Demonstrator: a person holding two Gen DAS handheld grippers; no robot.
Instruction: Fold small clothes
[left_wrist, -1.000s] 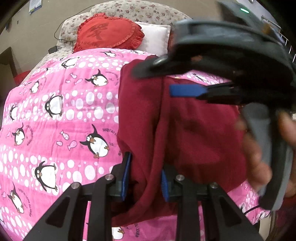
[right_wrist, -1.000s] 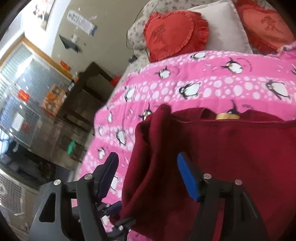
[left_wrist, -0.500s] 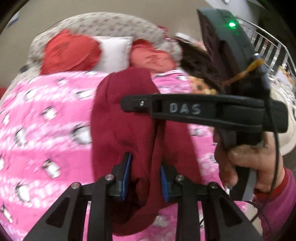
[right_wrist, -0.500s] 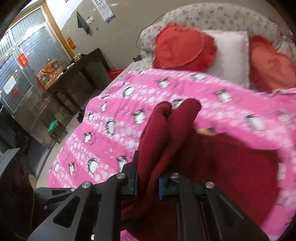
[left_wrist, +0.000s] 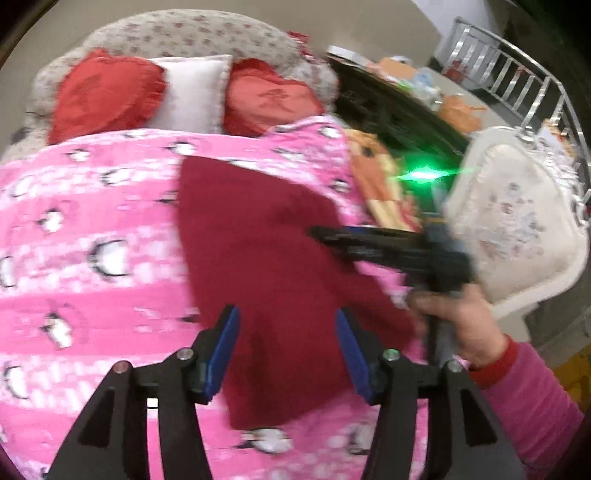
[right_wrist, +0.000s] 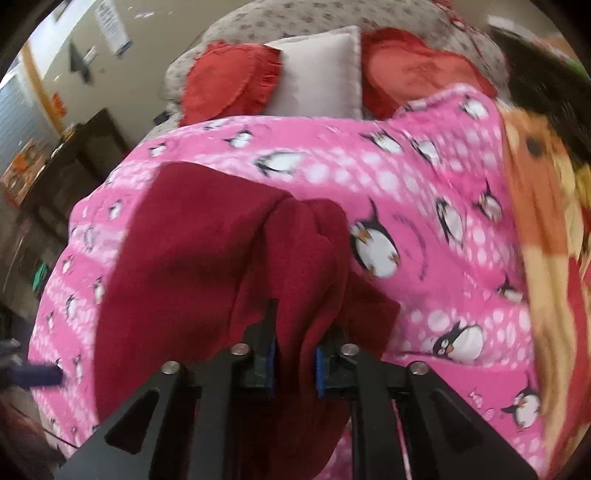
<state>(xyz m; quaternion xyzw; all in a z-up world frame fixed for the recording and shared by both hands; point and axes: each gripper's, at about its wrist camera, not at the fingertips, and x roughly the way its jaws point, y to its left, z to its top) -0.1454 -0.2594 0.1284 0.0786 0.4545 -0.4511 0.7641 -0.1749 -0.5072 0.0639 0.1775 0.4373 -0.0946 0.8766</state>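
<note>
**— Where is the garment, and how far folded is it?**

— The dark red garment (left_wrist: 273, 266) lies on the pink penguin quilt (left_wrist: 92, 221), toward the bed's right edge and nearer the foot end than the pillows. My judgement is that one fold is in, or nearly: in the right wrist view a doubled ridge of cloth stands up where a layer has been carried over the rest, and in the left wrist view the piece reads as a fairly flat, narrow panel.

**— And your tongs?**

— My right tongs (right_wrist: 293, 360) are clamped on a bunched fold of the garment, the blue pads pressing the cloth from both sides. My left tongs (left_wrist: 288, 347) are opening; the pads stand apart with the cloth lying between and below them, and neither presses it, so that side is let go.

**— What is left?**

— The right side has yet to be laid down and released. The edges look uneven, though blur hides the detail. I judge at least one more fold across, then smoothing, is needed before it counts as a tidy small bundle.

**— Anything nearby?**

— Two red heart cushions (left_wrist: 103, 92) and a white pillow (left_wrist: 192, 92) at the head end, well apart from the work.
</note>
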